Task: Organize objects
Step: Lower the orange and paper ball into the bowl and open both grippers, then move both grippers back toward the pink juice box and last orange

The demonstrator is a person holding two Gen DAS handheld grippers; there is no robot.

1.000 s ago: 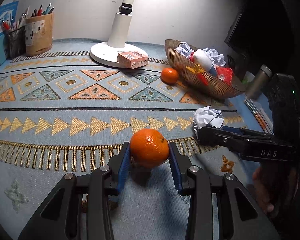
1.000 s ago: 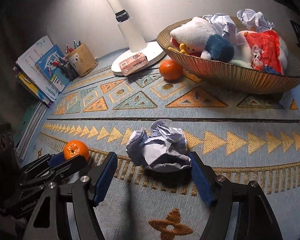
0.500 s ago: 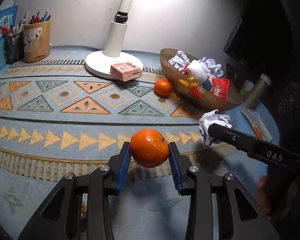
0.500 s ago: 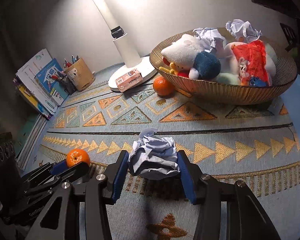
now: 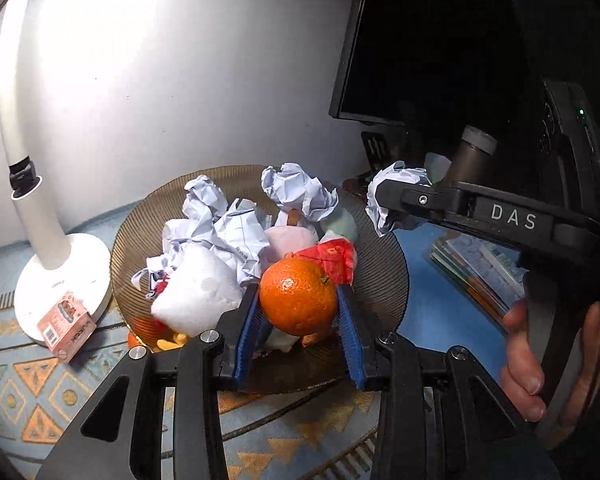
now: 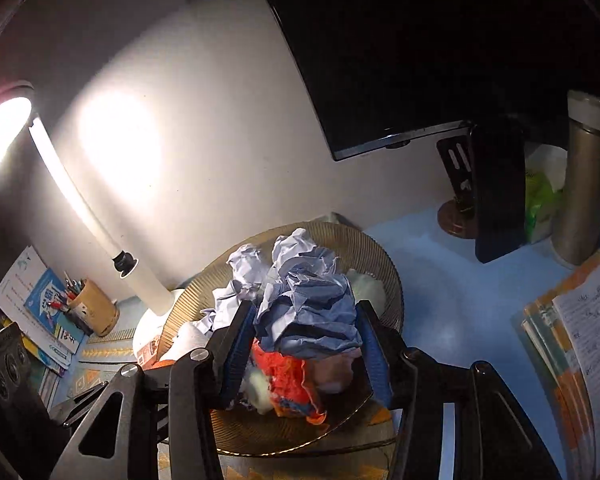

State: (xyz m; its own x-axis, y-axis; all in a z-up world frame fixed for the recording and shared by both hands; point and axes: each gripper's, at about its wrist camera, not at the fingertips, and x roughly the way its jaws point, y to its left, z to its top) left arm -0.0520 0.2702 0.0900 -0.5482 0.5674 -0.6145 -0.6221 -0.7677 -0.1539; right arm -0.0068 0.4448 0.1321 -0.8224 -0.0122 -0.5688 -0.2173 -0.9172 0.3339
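Observation:
My left gripper [image 5: 298, 300] is shut on an orange [image 5: 298, 295] and holds it above the near side of a ribbed golden bowl [image 5: 384, 256]. The bowl holds crumpled paper balls [image 5: 298, 192], a white plush toy [image 5: 196, 288] and a red packet [image 5: 332, 256]. My right gripper [image 6: 306, 320] is shut on a crumpled paper ball [image 6: 312, 312] and holds it over the same bowl [image 6: 384, 268]. In the left wrist view the right gripper's finger [image 5: 472, 212] and its paper ball [image 5: 384, 200] hang above the bowl's right rim.
A white lamp base [image 5: 60, 280] with a small pink box [image 5: 66, 326] stands left of the bowl. A second orange [image 5: 134, 338] lies by the bowl. A dark monitor [image 6: 420, 48], a phone stand [image 6: 496, 184], a steel flask [image 6: 584, 176], stacked books [image 6: 576, 340] and a pencil cup [image 6: 92, 308] surround it.
Both grippers have lifted their loads off the patterned mat and moved forward, now held over the bowl. The right gripper closed on the paper ball one second ago.

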